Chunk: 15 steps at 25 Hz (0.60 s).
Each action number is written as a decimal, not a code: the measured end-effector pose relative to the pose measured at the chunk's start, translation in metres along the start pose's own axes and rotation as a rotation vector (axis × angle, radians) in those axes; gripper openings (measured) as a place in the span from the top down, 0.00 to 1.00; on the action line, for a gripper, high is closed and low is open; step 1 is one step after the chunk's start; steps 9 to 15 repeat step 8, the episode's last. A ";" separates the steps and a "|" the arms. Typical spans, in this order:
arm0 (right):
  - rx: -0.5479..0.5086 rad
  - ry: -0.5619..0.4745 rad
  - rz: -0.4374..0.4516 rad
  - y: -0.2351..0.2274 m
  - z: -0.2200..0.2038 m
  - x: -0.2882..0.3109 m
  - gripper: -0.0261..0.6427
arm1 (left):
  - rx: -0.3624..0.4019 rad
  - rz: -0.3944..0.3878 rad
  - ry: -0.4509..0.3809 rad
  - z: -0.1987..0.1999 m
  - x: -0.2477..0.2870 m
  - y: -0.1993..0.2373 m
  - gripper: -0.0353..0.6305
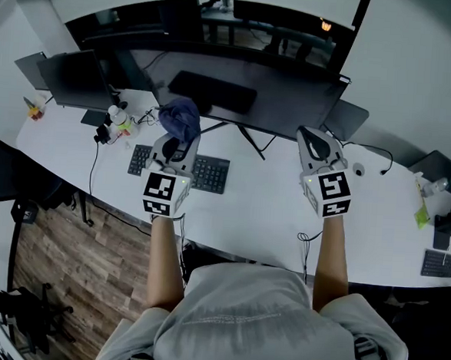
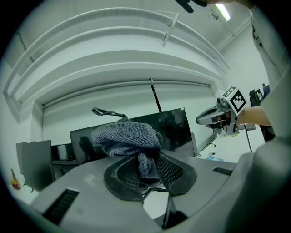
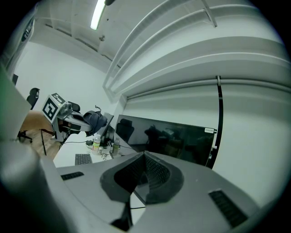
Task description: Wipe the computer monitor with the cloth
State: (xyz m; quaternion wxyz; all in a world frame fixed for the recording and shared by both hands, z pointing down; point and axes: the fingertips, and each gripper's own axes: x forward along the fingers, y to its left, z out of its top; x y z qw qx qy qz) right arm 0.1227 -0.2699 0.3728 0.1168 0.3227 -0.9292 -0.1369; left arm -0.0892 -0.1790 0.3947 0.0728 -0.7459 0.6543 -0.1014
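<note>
Left gripper [image 2: 148, 172] clamped on cloth [image 2: 125, 139]: grey-blue knit, bunched, small loop on top (lower tail pinched between mesh-patterned pads). Cloth held up before monitor [image 1: 239, 92], near its 8 o'clock corner, above black keyboard [image 1: 203, 172]; whether it touches screen, cannot tell. Monitor wide, dark, glossy, at 12 o'clock on white curved desk [image 1: 262, 209]. Right gripper [image 3: 144, 175] at 1 o'clock, jaws together, nothing between. Bottles [image 1: 119, 122] at 10 o'clock beside smaller dark screen [image 1: 74, 80]. Black chair [image 1: 10, 172] at 9 o'clock, wood-plank floor [image 1: 66, 256] below.
</note>
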 end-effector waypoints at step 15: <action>-0.003 0.000 0.003 0.005 0.001 0.003 0.96 | -0.009 0.005 0.011 -0.005 -0.005 0.004 0.83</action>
